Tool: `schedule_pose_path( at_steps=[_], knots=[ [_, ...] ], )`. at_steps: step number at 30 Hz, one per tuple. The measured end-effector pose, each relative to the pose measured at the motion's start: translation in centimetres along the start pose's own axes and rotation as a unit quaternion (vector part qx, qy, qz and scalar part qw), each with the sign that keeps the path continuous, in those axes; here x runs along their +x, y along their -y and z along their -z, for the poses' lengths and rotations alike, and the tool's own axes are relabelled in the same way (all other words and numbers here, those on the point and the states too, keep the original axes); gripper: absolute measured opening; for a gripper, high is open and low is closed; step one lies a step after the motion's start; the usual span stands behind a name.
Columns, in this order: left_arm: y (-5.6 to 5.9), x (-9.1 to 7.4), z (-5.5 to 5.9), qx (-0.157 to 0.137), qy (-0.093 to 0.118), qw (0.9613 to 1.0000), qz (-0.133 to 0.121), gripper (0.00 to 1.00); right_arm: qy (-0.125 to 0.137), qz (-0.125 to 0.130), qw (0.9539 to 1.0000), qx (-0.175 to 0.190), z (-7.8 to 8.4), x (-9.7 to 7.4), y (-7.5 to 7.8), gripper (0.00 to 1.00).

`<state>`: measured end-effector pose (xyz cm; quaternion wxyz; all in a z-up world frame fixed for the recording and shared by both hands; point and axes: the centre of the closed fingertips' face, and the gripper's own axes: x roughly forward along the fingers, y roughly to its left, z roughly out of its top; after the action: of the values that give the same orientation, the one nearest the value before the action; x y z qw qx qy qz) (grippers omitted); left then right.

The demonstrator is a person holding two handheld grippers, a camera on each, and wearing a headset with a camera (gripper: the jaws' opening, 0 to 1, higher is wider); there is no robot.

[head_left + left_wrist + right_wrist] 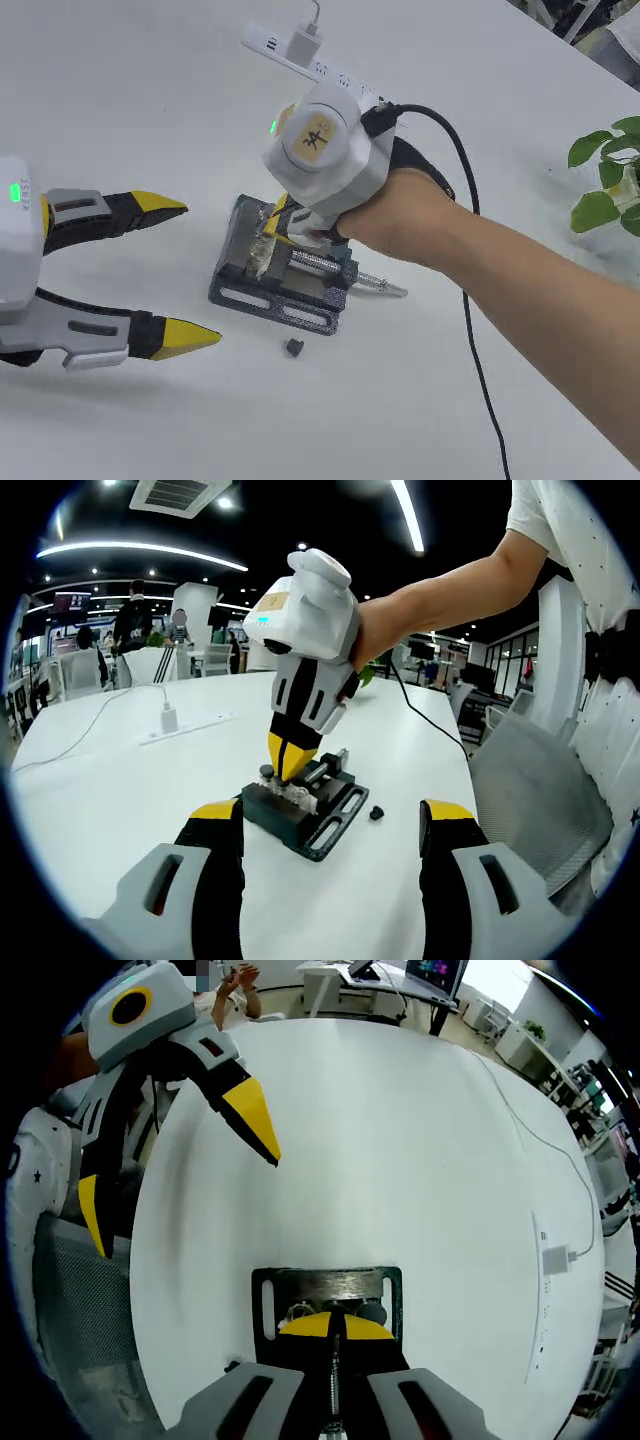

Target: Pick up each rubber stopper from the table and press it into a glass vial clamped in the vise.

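While pressing down at vise (283,298), right gripper (333,1326): fingers together, yellow tips pointed straight down into the clamp gap; cannot tell of any stopper pinched beneath them.
Left gripper (200,272): fingers wide apart, holding nothing, hovering above worktop (400,430) to the left of the vise, clear of it.
Vials (300,1312): glass barely visible between the vise blocks, mostly hidden behind the right tips; one dark stopper top (266,772) just beside those tips, seemingly seated already.
Loose stopper (293,347): small and dark, lying on the worktop just in front of the vise base, untouched.
Step in hand: most likely seating a stopper into a vial mouth with closed tips.
Doing it well: push along the vial's axis, never sideways; keep the tips centred on the stopper for a level entry; use steady, modest force, given glass prone to cracking or tipping under a skewed load; check for a flush seat before lifting off.
Next pick: come down on the loose stopper from above, grip by its sides, lift straight.
Risk: small rubber piece, apt to roll or spring away if nipped off-centre.
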<state>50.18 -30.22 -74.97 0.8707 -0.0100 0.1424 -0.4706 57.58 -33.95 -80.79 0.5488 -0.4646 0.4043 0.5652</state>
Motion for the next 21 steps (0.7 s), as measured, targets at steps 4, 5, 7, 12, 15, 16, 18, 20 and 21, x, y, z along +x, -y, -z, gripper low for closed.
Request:
schedule_pose_path(
  at_steps=[4,5,7,12,15,16,18,20,21],
  knots=[
    [0.6,-0.3,-0.3,0.005,-0.004,1.0,0.002,0.7,-0.001,0.004,1.0,0.009,0.0,-0.1,0.1,0.0],
    [0.8,-0.4,-0.4,0.005,-0.005,1.0,0.003,0.7,0.002,0.004,1.0,0.008,0.0,-0.1,0.1,0.0],
    [1.0,-0.6,-0.5,0.01,-0.009,0.9999,0.003,0.7,0.015,0.005,0.9993,0.035,0.1,-0.2,0.1,0.0],
    [1.1,-1.0,-0.5,0.01,-0.011,0.9999,-0.003,0.7,0.042,0.008,0.9981,0.043,0.2,-0.3,0.1,0.0],
    [1.2,-1.2,-0.6,0.012,-0.012,0.9999,-0.005,0.7,0.053,0.009,0.9973,0.05,0.2,-0.3,0.0,0.0],
    [1.2,-1.2,-0.6,0.012,-0.012,0.9998,-0.006,0.7,0.056,0.01,0.9971,0.05,0.2,-0.3,0.0,0.0],
    [1.3,-1.3,-0.6,0.013,-0.013,0.9998,-0.007,0.7,0.062,0.012,0.9966,0.054,0.1,-0.3,0.0,0.0],
    [1.3,-1.4,-0.7,0.013,-0.014,0.9998,-0.007,0.7,0.067,0.012,0.9961,0.057,0.1,-0.3,0.0,0.0],
    [1.4,-1.4,-0.7,0.013,-0.014,0.9998,-0.007,0.7,0.068,0.013,0.9958,0.059,0.1,-0.3,0.0,0.0]
  ],
)
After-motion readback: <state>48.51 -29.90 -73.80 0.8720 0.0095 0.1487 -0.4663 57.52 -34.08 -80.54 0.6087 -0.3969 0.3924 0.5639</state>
